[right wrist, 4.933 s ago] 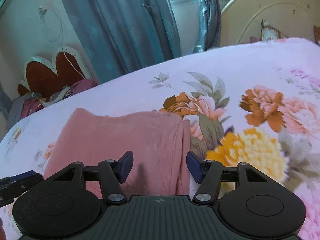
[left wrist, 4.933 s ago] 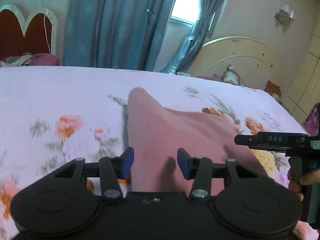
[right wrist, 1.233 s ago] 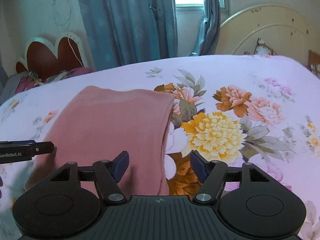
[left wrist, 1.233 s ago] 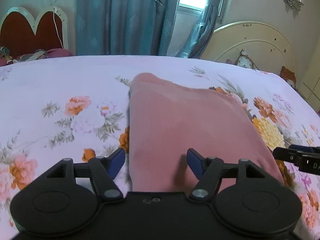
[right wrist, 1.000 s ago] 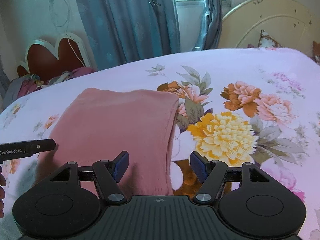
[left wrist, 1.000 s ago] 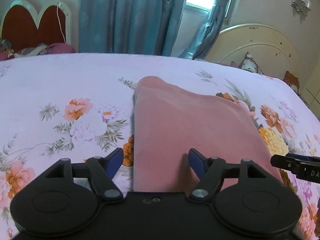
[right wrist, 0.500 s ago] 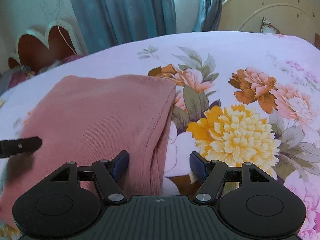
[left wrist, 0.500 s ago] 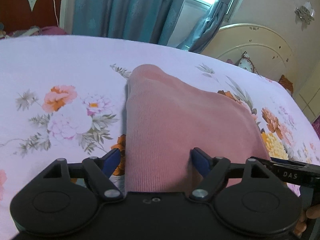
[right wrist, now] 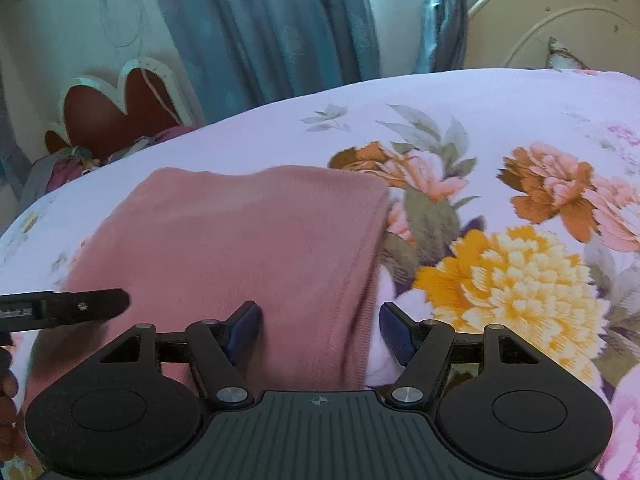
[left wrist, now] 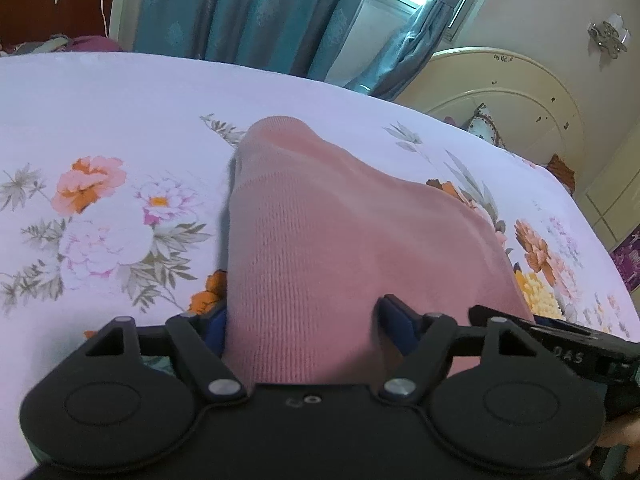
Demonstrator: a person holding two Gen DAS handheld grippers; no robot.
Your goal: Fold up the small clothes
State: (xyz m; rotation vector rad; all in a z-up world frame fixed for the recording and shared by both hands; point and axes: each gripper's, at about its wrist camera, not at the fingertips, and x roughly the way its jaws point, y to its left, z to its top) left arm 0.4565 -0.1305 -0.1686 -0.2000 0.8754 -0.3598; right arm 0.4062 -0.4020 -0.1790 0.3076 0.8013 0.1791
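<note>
A folded pink garment (left wrist: 344, 240) lies flat on a floral sheet (left wrist: 100, 120) near the near side of the bed, its long axis running away from both cameras toward the curtains (left wrist: 248, 12). Its far end is a rounded, slightly raised fold; its near end passes under the tools and out of sight. The left gripper (left wrist: 304, 322) sits low over the near left corner, jaws spread wide with the garment's left edge lying between them, the left blue pad right at that edge and the right pad over the cloth; nothing is pinched. The right gripper (right wrist: 320, 330) is the same on the other side: jaws parted, straddling the garment's right edge, left pad over pink knit, right pad over the sheet by a yellow flower (right wrist: 508, 276). Each tool's tip shows in the other's view, so they stand side by side with pink cloth between. To the left of the garment the sheet runs broad and flat; to the right it runs out to a cream headboard (left wrist: 512, 92). Beyond the far fold, bare sheet stretches to the bed's far edge, where a red heart-shaped board (right wrist: 116, 116) and some heaped clothes (right wrist: 72, 164) stand.
</note>
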